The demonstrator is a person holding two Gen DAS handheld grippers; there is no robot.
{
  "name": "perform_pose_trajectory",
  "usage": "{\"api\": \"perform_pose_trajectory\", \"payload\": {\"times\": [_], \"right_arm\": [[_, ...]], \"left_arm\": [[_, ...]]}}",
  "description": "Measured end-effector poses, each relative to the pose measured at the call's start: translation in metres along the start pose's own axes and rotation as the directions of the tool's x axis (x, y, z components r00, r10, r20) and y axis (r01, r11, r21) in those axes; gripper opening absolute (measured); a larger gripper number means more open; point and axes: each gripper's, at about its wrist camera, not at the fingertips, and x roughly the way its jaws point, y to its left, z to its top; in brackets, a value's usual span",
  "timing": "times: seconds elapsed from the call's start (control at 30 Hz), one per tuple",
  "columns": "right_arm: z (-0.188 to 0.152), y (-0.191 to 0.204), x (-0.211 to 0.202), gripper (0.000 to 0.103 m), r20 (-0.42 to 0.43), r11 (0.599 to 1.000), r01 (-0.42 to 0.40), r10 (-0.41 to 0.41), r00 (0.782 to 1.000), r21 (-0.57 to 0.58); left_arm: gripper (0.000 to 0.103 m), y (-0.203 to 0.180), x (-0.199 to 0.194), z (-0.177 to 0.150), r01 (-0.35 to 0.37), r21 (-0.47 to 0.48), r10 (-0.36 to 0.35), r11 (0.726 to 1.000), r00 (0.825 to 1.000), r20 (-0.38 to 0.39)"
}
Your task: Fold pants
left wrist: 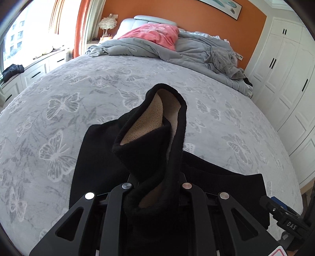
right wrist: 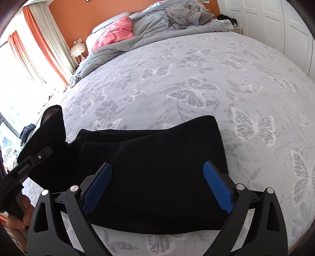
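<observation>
left gripper (left wrist: 157, 189), jaws clamped on a lifted cuff of the black pants (left wrist: 149, 149), tan lining showing. right gripper (right wrist: 157, 187), jaws apart, above the pants on the butterfly bedspread (right wrist: 196, 78).

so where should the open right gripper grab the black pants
The right gripper hangs open over the black pants lying flat on the bed. Probably best: pinch the near folded edge, coming in low from the near side, since the left gripper already holds the fleece-lined end.

left tool (left wrist: 157, 189) pads hidden by pants (left wrist: 149, 149), wall picture (left wrist: 222, 6) cropped
</observation>
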Motion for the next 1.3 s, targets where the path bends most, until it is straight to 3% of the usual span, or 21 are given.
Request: {"api": "perform_pose_trajectory", "payload": {"times": [0.1, 0.13, 0.17, 0.2, 0.23, 0.33, 0.4, 0.5, 0.63, 0.7, 0.8, 0.83, 0.9, 0.93, 1.0, 1.03, 1.13, 1.23, 1.3], "right_arm": [[0.0, -0.012, 0.003, 0.092, -0.039, 0.998, -0.049, 0.051, 0.998, 0.043], [-0.001, -0.012, 0.005, 0.092, -0.055, 0.997, -0.064, 0.066, 0.996, 0.05], [-0.001, -0.011, 0.006, 0.092, -0.071, 0.996, -0.075, 0.079, 0.994, 0.05], [-0.001, -0.009, 0.007, 0.092, -0.079, 0.995, -0.086, 0.089, 0.993, 0.047], [0.0, -0.005, 0.008, 0.092, -0.082, 0.994, -0.098, 0.101, 0.992, 0.038], [-0.001, 0.018, 0.009, 0.092, -0.089, 0.987, -0.161, 0.16, 0.983, -0.002], [-0.002, 0.035, 0.012, 0.092, -0.101, 0.975, -0.22, 0.217, 0.971, -0.019], [-0.005, 0.065, 0.024, 0.092, -0.141, 0.95, -0.31, 0.301, 0.943, -0.04], [-0.012, 0.103, 0.051, 0.092, -0.205, 0.921, -0.389, 0.375, 0.904, -0.029], [-0.016, 0.115, 0.068, 0.092, -0.222, 0.932, -0.362, 0.347, 0.911, -0.026], [-0.026, 0.125, 0.098, 0.093, -0.265, 0.944, -0.329, 0.319, 0.91, 0.011], [-0.03, 0.127, 0.101, 0.093, -0.25, 0.949, -0.314, 0.307, 0.918, 0.012], [-0.034, 0.137, 0.097, 0.078, -0.203, 0.962, -0.268, 0.253, 0.946, -0.048], [-0.036, 0.145, 0.095, 0.053, -0.195, 0.967, -0.237, 0.215, 0.957, -0.098], [-0.039, 0.153, 0.09, 0.023, -0.181, 0.966, -0.226, 0.201, 0.963, -0.129], [-0.038, 0.155, 0.086, 0.017, -0.179, 0.961, -0.243, 0.218, 0.959, -0.134], [-0.032, 0.172, 0.06, 0.015, -0.126, 0.943, -0.278, 0.258, 0.958, -0.18], [-0.017, 0.194, 0.011, 0.015, -0.037, 0.905, -0.341, 0.343, 0.939, -0.256], [-0.003, 0.196, -0.03, 0.015, 0.049, 0.889, -0.336, 0.368, 0.928, -0.311]], "left_arm": [[0.024, -0.023, 0.024, -0.017, -0.012, 0.06, 0.017, 0.998, 0.996, -0.083], [0.051, -0.027, 0.033, -0.026, 0.041, 0.055, -0.033, 0.998, 0.991, -0.13], [0.064, -0.03, 0.039, -0.036, 0.093, 0.032, -0.086, 0.995, 0.981, -0.172], [0.064, -0.032, 0.038, -0.045, 0.102, 0.022, -0.097, 0.995, 0.982, -0.165], [0.064, -0.037, 0.027, -0.052, 0.076, 0.058, -0.07, 0.995, 0.992, -0.108], [0.084, -0.047, -0.011, -0.063, 0.068, 0.19, -0.069, 0.979, 0.998, 0.002], [0.086, -0.041, -0.04, -0.065, 0.08, 0.198, -0.096, 0.977, 0.993, 0.072], [0.087, -0.009, -0.07, -0.053, 0.096, 0.133, -0.113, 0.987, 0.985, 0.128], [0.087, 0.053, -0.077, -0.034, 0.028, 0.027, -0.031, 0.999, 0.991, 0.129], [0.087, 0.087, -0.076, -0.028, -0.049, -0.033, 0.053, 0.998, 0.991, 0.126], [0.087, 0.13, -0.077, -0.023, -0.089, -0.111, 0.1, 0.99, 0.99, 0.095], [0.087, 0.141, -0.077, -0.022, -0.093, -0.127, 0.105, 0.987, 0.991, 0.087], [0.087, 0.158, -0.079, -0.024, -0.098, -0.152, 0.111, 0.983, 0.991, 0.077], [0.087, 0.164, -0.081, -0.024, -0.102, -0.152, 0.114, 0.983, 0.991, 0.076], [0.087, 0.171, -0.085, -0.028, -0.119, -0.142, 0.131, 0.983, 0.988, 0.078], [0.087, 0.173, -0.087, -0.03, -0.123, -0.137, 0.134, 0.983, 0.988, 0.078], [0.087, 0.18, -0.091, -0.033, -0.123, -0.151, 0.135, 0.981, 0.988, 0.071], [0.087, 0.18, -0.093, -0.031, -0.101, -0.178, 0.115, 0.979, 0.991, 0.068], [0.087, 0.177, -0.094, -0.028, -0.074, -0.191, 0.089, 0.979, 0.993, 0.071]]}}
